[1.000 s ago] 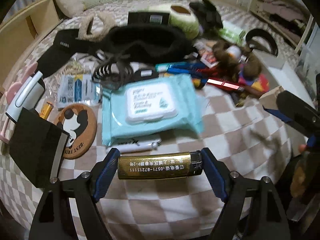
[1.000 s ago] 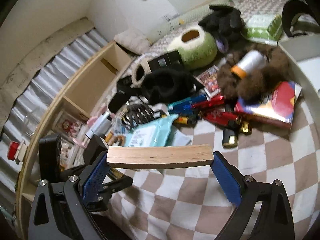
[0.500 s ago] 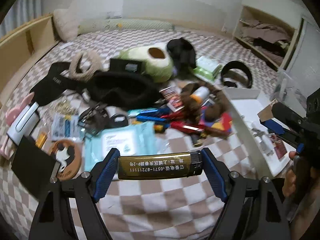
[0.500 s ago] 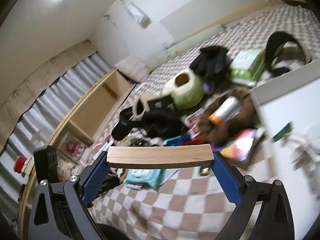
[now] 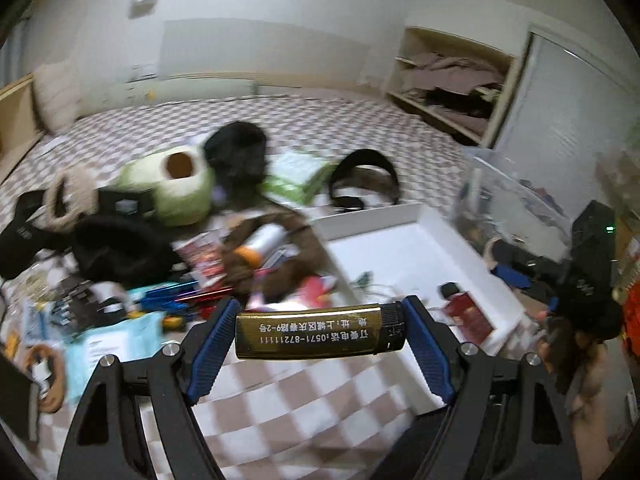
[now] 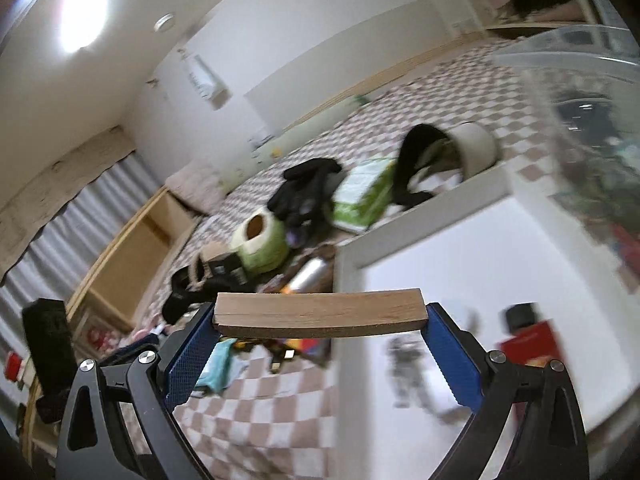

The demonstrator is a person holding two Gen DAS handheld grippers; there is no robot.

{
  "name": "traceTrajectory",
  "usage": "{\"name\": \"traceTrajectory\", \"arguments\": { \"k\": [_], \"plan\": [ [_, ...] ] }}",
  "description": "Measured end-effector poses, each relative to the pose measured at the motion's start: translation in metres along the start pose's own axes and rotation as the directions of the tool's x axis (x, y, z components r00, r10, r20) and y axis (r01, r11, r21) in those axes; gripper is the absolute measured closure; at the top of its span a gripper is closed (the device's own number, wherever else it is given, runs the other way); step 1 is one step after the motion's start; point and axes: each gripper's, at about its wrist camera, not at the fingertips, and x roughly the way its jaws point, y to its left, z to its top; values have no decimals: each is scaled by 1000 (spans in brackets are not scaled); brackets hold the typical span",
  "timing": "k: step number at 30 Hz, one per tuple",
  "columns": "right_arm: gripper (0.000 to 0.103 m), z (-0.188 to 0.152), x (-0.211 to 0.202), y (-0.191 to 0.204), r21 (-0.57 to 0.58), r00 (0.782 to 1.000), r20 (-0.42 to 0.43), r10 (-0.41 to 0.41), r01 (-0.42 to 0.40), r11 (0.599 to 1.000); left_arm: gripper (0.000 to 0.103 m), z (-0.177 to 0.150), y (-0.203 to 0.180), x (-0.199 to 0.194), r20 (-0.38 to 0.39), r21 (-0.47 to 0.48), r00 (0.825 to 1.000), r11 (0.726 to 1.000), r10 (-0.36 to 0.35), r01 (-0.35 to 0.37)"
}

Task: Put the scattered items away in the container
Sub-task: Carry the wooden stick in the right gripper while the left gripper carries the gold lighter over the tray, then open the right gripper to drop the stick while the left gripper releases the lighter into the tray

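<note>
Two grippers loaded | white container (image 5: 404, 216) lay on checkered bed (image 5: 280, 392), clutter heaped beside | right gripper (image 6: 320, 316) pinched wooden block (image 6: 319, 312) at container's near wall | left gripper (image 5: 318, 336) pinched gold lighter (image 5: 308, 336) near container's corner

Motion blur smears most of the clutter left of the white container (image 5: 420, 236): the green plush (image 5: 176, 184), the dark garment (image 5: 120, 252) and the blue wipes pack (image 5: 116, 340) lose their edges, and their print cannot be read. Inside the container, a small grey item (image 6: 404, 364) is too smeared to identify, and the red packet (image 6: 528, 340) shows no legible label. Right of the container, the clear tub (image 6: 580, 120) is cut off by the picture's edge, its contents indistinct.
</note>
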Motion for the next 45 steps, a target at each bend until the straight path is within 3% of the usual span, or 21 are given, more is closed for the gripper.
{"name": "traceTrajectory", "arguments": {
  "k": [9,13,29,45],
  "plan": [
    [4,-6,-16,-53,41,988,-1,-155,155,987,21,3,-73,47,-54,89,989,985,-141,145],
    [4,-9,-15,-70,41,981,-20,-195,196,980,21,-5,-98,72,-113,153,977,968,-181,197],
    [4,-20,5,-91,41,971,-103,-217,222,974,21,-43,-121,134,-295,219,942,948,-161,231],
    [4,-18,7,-80,1,962,-116,-247,248,969,15,-48,-119,136,-300,199,942,956,-151,217]
  ]
}}
